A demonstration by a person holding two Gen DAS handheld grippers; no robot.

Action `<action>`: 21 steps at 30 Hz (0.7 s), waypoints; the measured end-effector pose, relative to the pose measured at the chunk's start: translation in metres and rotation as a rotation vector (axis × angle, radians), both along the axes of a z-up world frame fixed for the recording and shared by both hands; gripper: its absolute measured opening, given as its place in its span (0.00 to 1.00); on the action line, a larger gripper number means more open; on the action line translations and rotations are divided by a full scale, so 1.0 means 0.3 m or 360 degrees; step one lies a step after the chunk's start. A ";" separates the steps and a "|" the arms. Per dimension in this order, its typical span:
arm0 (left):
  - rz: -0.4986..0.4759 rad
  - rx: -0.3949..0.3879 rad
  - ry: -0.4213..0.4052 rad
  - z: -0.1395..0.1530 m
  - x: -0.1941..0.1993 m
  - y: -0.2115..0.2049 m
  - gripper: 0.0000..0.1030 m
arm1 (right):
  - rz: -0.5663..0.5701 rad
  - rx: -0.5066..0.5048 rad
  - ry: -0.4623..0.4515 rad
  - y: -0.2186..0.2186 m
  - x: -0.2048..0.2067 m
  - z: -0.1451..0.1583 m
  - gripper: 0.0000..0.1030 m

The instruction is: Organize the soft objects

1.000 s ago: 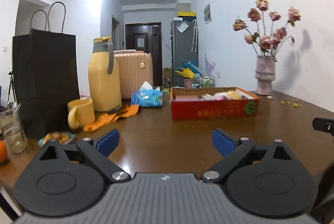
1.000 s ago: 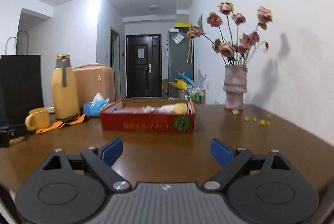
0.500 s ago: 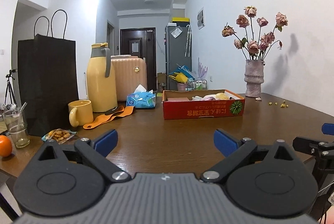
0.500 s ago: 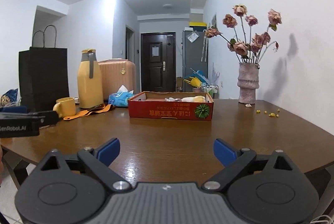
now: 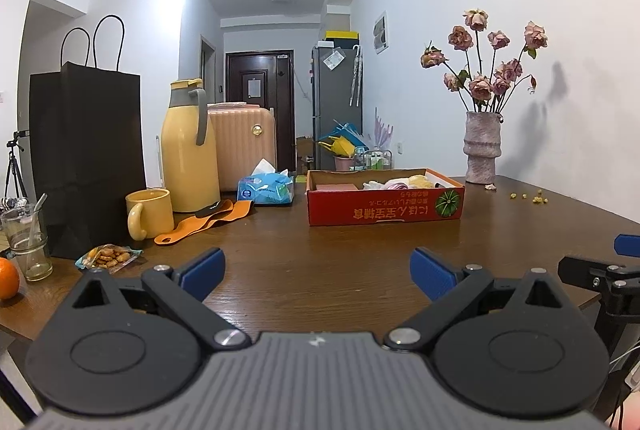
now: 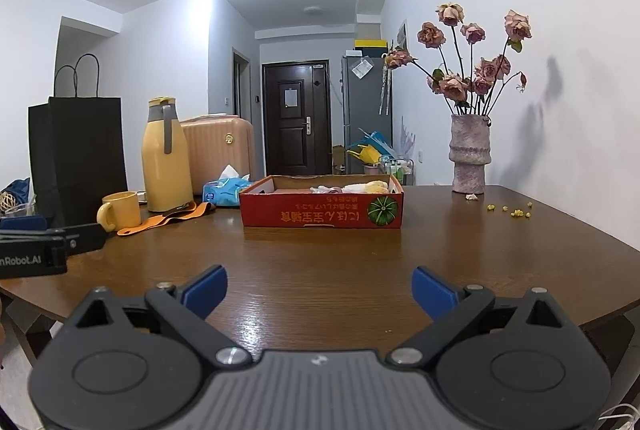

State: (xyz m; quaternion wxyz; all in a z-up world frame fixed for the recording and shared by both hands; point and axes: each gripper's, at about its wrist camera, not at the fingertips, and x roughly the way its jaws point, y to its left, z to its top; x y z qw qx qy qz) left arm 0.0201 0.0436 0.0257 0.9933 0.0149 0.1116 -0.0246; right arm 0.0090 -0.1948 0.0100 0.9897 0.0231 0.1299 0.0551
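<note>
A shallow red cardboard box (image 5: 384, 213) sits in the middle of the brown table (image 5: 320, 262). Soft white, pink and yellow items (image 5: 400, 183) lie inside it, partly hidden by its wall. In the right wrist view the same box (image 6: 320, 216) is straight ahead with the soft items (image 6: 360, 187) at its right end. My left gripper (image 5: 318, 266) is open and empty over the table's near edge. My right gripper (image 6: 320, 284) is open wide, also empty, well short of the box. An orange cloth strap (image 5: 204, 222) lies flat left of the box.
On the left stand a black paper bag (image 5: 86, 157), a yellow jug (image 5: 188, 153), a yellow mug (image 5: 150, 211), a blue tissue pack (image 5: 265, 188), a snack packet (image 5: 108, 257), a glass (image 5: 26, 242) and an orange (image 5: 7, 278). A vase of dried roses (image 5: 482, 149) is at the far right.
Both grippers have drawn back from the table, so the box and clutter look smaller and farther off. The right gripper's jaws stand slightly wider.
</note>
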 end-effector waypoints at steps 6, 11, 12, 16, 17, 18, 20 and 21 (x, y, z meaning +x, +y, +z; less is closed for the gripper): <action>-0.0004 -0.0008 0.0002 0.000 0.002 0.006 0.98 | 0.0010 -0.0004 0.0006 0.005 0.004 -0.003 0.98; -0.0003 -0.0012 0.0011 0.000 0.004 0.009 0.99 | 0.0009 -0.0005 0.0012 0.006 0.007 -0.005 0.98; -0.0006 -0.0012 0.0011 0.001 0.004 0.009 0.99 | 0.0010 -0.0006 0.0011 0.006 0.006 -0.005 0.98; -0.0004 -0.0007 0.0004 0.001 0.003 0.006 1.00 | -0.0005 -0.0008 0.0005 0.005 0.006 -0.005 0.98; -0.0004 -0.0006 0.0009 0.002 0.004 0.006 1.00 | -0.0008 -0.0008 0.0004 0.004 0.007 -0.006 0.98; -0.0002 -0.0007 0.0017 0.000 0.006 0.006 1.00 | -0.0008 -0.0008 0.0003 0.004 0.005 -0.006 0.99; -0.0004 -0.0015 0.0030 -0.002 0.007 0.010 1.00 | -0.0005 -0.0004 0.0006 0.004 0.006 -0.007 0.99; -0.0003 -0.0019 0.0033 -0.003 0.008 0.011 1.00 | -0.0006 -0.0004 0.0009 0.005 0.006 -0.008 0.99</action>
